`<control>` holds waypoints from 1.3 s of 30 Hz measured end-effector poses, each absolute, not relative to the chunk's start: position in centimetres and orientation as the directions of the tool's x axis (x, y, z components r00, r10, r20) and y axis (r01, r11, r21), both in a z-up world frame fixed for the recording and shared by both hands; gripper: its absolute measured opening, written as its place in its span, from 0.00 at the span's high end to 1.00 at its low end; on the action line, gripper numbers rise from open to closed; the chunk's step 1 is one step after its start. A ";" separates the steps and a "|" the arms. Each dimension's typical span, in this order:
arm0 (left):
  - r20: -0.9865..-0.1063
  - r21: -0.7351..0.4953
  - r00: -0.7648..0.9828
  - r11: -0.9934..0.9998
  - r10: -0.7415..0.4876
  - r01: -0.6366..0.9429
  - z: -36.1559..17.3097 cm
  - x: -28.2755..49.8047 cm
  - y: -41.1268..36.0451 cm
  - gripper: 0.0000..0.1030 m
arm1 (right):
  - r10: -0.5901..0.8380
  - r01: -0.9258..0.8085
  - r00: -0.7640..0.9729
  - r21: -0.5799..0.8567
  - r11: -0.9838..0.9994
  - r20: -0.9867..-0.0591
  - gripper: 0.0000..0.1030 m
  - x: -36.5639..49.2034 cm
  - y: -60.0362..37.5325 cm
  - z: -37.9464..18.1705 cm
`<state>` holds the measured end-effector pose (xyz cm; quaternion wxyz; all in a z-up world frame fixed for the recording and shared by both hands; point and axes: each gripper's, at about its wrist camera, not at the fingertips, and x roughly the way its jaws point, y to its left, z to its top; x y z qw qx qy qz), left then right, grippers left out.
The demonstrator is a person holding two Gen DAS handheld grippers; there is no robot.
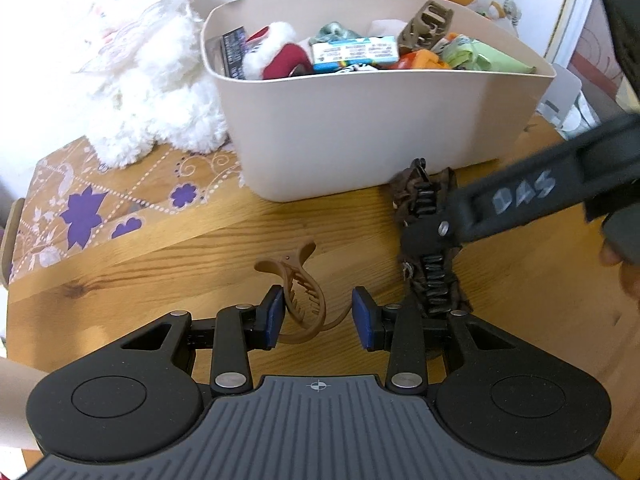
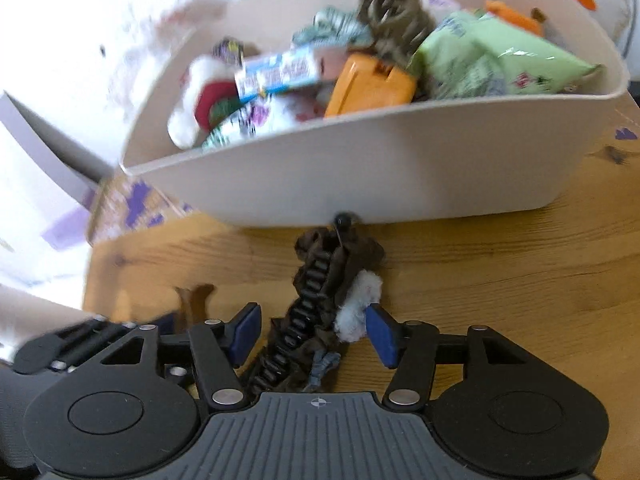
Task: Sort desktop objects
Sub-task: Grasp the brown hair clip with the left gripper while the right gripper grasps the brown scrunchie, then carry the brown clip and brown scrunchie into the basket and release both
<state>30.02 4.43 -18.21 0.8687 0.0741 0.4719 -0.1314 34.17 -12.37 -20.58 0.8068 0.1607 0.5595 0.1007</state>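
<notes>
The left gripper [image 1: 318, 316] hangs low over the honey-coloured wooden tabletop [image 1: 200, 248], its blue-padded jaws apart with a light brown plastic claw hair clip [image 1: 300, 292] lying between them; whether the left pad touches the clip cannot be told. Just to its right the right gripper [image 2: 312, 330] stands with jaws parted around a dark brown fabric-covered hair clip with black teeth [image 2: 320, 292], which lies on the wood and reaches up to the foot of the bin; a pale fluffy tuft [image 2: 358, 308] on that clip sits against the right pad. Beyond both tools stands a beige oval plastic storage bin [image 1: 360, 128], filled with a green packet, an orange case, a blue-and-white box and an olive claw clip. Left of the bin sits a white plush rabbit [image 1: 148, 80] on a patterned cloth with purple flowers [image 1: 84, 216], against a white wall
</notes>
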 end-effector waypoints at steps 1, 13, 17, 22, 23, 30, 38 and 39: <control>-0.839 0.004 0.521 0.955 -0.158 0.295 -18.2 30.0 4.5 0.64 | 0.332 0.012 0.344 0.358 0.934 -0.878 0.42 34.3 -12.1 -20.9; -0.822 -0.015 0.539 0.954 -0.182 0.298 -17.0 29.7 4.6 0.64 | 0.356 0.030 0.347 0.390 0.920 -0.868 0.71 32.9 -13.5 -21.1; -0.808 -0.036 0.553 0.955 -0.201 0.295 -16.2 29.6 4.4 0.64 | 0.364 0.040 0.367 0.406 0.913 -0.856 0.72 32.2 -14.7 -20.3; -0.789 -0.051 0.573 0.954 -0.220 0.296 -15.0 29.4 4.4 0.64 | 0.390 0.042 0.403 0.442 0.896 -0.828 0.72 31.2 -16.1 -18.8; -0.785 -0.054 0.577 0.953 -0.225 0.297 -14.7 29.4 4.4 0.64 | 0.401 0.044 0.408 0.457 0.889 -0.820 0.72 31.1 -16.5 -18.4; -0.743 -0.079 0.623 0.956 -0.246 0.283 -12.3 30.1 5.1 0.64 | 0.458 0.023 0.469 0.529 0.848 -0.755 0.72 30.2 -20.1 -14.0; -0.669 -0.098 0.693 0.956 -0.269 0.277 -8.6 32.4 4.3 0.64 | 0.441 -0.031 0.584 0.524 0.851 -0.682 0.72 31.4 -23.0 -9.0; -0.659 -0.097 0.701 0.956 -0.271 0.277 -8.2 32.9 4.1 0.64 | 0.440 -0.032 0.594 0.527 0.849 -0.673 0.72 31.7 -23.4 -8.4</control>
